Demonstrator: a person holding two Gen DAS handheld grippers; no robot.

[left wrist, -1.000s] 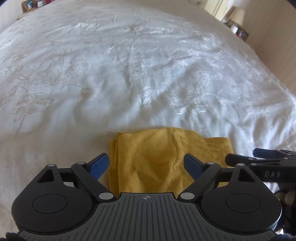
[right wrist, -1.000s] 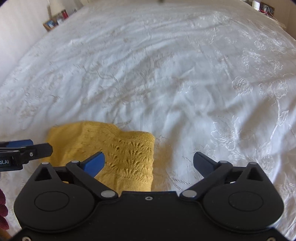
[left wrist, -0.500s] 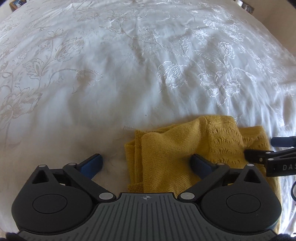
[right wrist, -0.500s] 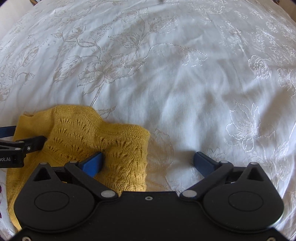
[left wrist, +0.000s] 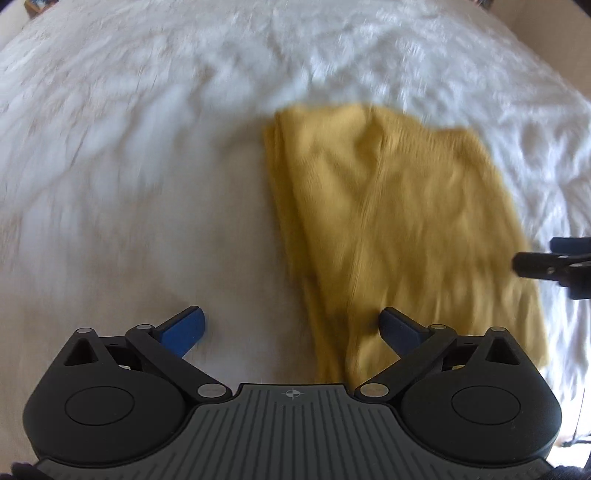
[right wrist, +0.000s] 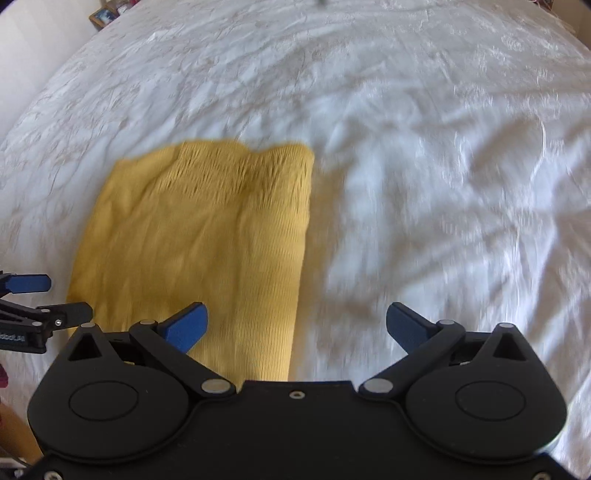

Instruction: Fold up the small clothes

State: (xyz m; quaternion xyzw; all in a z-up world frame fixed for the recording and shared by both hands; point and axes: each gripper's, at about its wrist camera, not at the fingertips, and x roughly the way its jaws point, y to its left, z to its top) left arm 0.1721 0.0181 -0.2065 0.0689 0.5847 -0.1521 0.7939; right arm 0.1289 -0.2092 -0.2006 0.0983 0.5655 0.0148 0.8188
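A folded yellow knit garment (left wrist: 399, 221) lies flat on the white embroidered bedspread (left wrist: 129, 166); it also shows in the right wrist view (right wrist: 199, 236). My left gripper (left wrist: 291, 326) is open and empty, above the garment's near left edge. My right gripper (right wrist: 297, 323) is open and empty, above the garment's near right edge. Each gripper's tip shows at the side of the other's view: the right one (left wrist: 550, 264), the left one (right wrist: 44, 299). Both views are blurred by motion.
The bedspread (right wrist: 443, 166) stretches far ahead and to both sides. A picture frame (right wrist: 101, 16) stands beyond the bed's far left corner.
Both grippers have pulled back and up from the garment, so more of it shows lying flat. Both jaws stayed open.
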